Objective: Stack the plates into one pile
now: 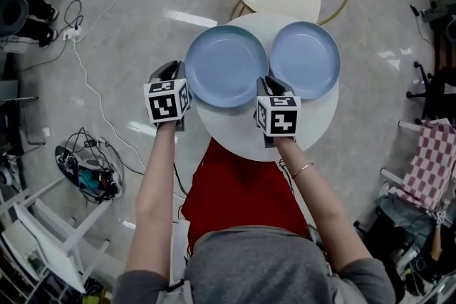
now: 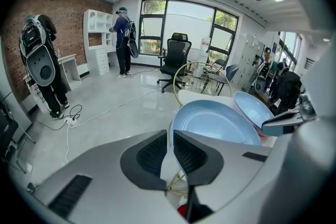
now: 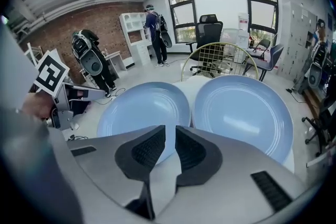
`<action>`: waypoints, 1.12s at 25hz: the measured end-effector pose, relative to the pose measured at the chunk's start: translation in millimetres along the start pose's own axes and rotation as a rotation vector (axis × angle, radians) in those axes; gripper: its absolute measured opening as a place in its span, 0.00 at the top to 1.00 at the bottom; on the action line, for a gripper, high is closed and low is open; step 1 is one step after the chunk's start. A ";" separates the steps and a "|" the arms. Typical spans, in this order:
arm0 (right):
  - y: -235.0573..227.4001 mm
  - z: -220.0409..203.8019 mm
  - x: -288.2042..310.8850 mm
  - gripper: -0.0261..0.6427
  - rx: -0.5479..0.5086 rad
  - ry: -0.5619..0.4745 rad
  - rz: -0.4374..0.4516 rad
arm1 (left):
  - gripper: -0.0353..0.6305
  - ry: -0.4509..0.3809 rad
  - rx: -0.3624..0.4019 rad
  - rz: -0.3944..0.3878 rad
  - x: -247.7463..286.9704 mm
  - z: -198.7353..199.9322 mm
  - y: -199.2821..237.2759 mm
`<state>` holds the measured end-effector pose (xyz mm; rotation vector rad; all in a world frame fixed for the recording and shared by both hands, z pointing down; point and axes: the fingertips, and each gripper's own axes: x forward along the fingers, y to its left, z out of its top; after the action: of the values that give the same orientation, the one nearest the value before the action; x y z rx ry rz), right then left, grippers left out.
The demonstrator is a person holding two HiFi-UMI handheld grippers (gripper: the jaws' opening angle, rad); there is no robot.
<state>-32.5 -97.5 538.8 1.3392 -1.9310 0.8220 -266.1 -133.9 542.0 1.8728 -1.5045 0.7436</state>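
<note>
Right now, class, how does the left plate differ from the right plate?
The left plate has its rim in the left claw; the right plate is in no claw. The left plate shows larger than the right plate in the head view. Both are pale blue, round, empty, on the table.

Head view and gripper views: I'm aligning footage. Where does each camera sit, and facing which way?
Head view: on the head, steeply down onto table, left plate, right plate; forearms, left tool, right tool show.
Left gripper view: on the left tool, along its jaws, over the left plate toward windows.
Right gripper view: on the right tool, toward both plates; own jaws, left tool show.
All share both plates.
</note>
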 end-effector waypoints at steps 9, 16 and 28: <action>-1.1 -21.1 7.6 0.83 0.093 0.072 -0.060 | 0.82 0.037 -0.010 -0.056 18.3 -3.1 7.1; -8.9 -31.5 19.0 0.80 0.165 0.116 -0.072 | 0.81 0.069 -0.001 -0.082 37.8 -0.7 8.0; -9.5 -36.9 33.2 0.80 0.220 0.164 -0.061 | 0.81 0.150 -0.012 -0.171 63.9 -8.5 -6.5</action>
<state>-27.1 -89.4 588.4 1.4022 -1.7039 1.1038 -247.7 -166.8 594.6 1.8656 -1.2373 0.7742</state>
